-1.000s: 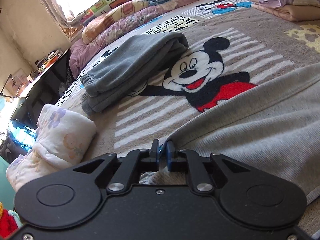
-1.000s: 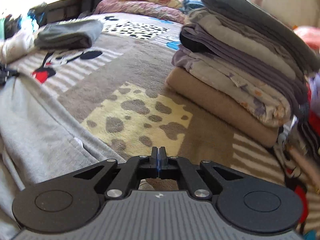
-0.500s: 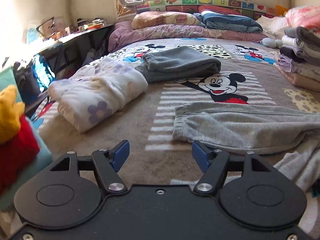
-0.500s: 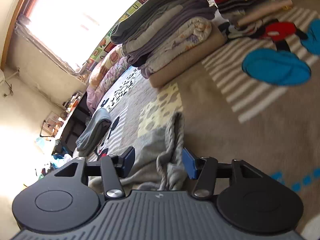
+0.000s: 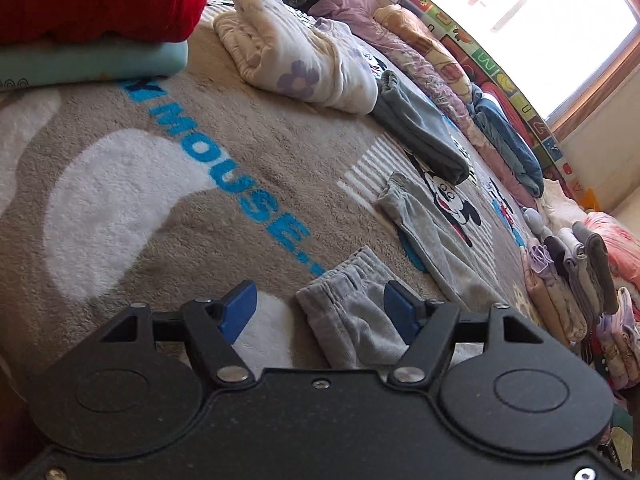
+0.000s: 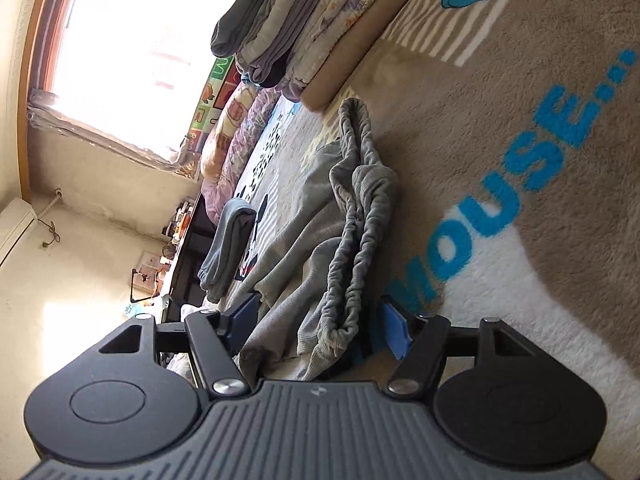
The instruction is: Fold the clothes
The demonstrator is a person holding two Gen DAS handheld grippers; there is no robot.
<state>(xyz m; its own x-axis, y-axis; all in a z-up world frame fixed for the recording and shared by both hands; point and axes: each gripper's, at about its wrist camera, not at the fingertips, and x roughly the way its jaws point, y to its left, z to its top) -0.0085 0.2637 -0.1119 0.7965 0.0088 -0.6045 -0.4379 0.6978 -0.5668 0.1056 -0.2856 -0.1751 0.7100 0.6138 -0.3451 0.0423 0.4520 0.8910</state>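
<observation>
Grey sweatpants (image 6: 320, 280) between opening right gripper (image 6: 320, 320) pads

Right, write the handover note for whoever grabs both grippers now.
Left gripper: open, the trouser cuff between its fingers, not pinched.
Right gripper: jaws opening, the waistband between them, not gripped.
Things: light grey trousers lie on the blanket, folded over lengthwise. Folded clothes stack by the window; darker grey folded trousers and a floral bundle farther up the bed.
Done: the lengthwise fold, apparently.
Left: grip both ends, fold across, put the trousers with the folded clothes.
</observation>
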